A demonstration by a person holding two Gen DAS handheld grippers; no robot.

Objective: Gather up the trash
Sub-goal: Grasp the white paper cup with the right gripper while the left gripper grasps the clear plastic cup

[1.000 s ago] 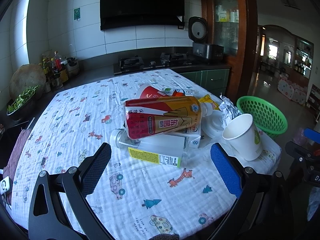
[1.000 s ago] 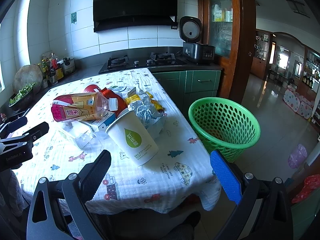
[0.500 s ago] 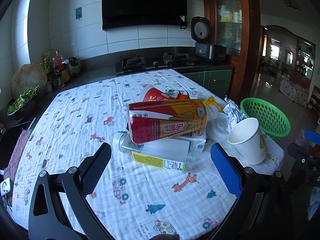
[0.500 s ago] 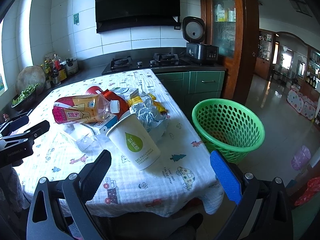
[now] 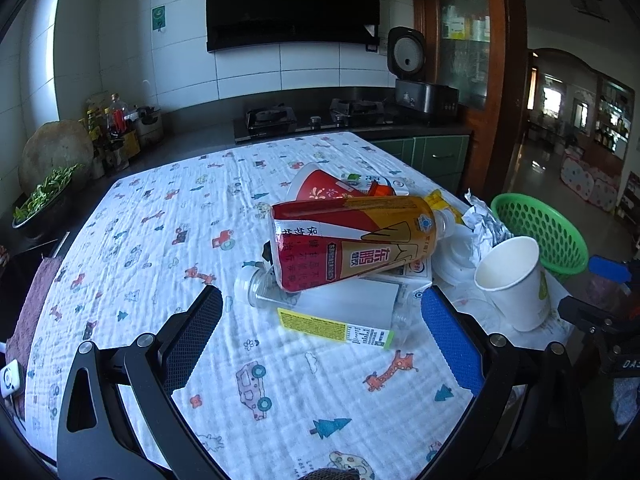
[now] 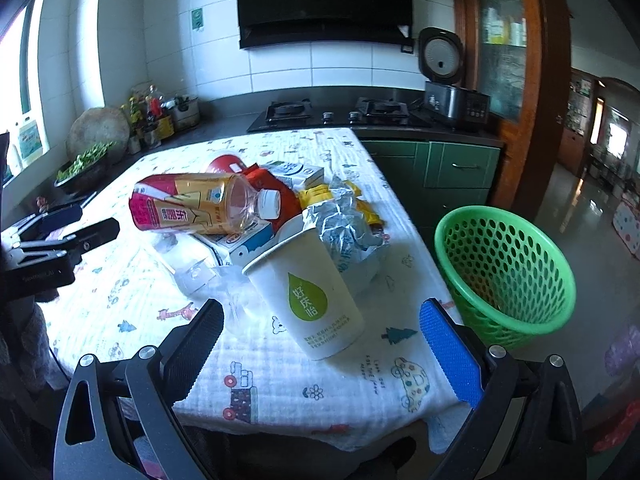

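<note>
A pile of trash lies on the patterned tablecloth (image 5: 160, 248). On top rests a red-and-orange drink bottle (image 5: 352, 240) (image 6: 188, 210), over a clear bottle with a yellow label (image 5: 332, 312) and a milk carton (image 6: 248, 244). A white paper cup (image 5: 516, 280) (image 6: 312, 300) leans at the pile's right end beside crumpled foil (image 6: 344, 228). My left gripper (image 5: 320, 328) is open just short of the clear bottle. My right gripper (image 6: 320, 336) is open, its fingers either side of the cup's base without touching. The green basket (image 6: 508, 276) (image 5: 540, 232) stands on the floor to the right.
Behind the table runs a dark counter with a gas hob (image 6: 336, 114), a rice cooker (image 6: 448, 76) and a bowl of greens (image 5: 40, 200). Green cabinets (image 6: 452, 168) and a wooden door frame (image 6: 532, 80) stand at the right. The table's near edge (image 6: 320, 432) lies just beyond my right gripper.
Both grippers have moved forward towards the pile: the bottles and the cup look larger and nearer. Nothing on the table has shifted, and both grippers stay open.
</note>
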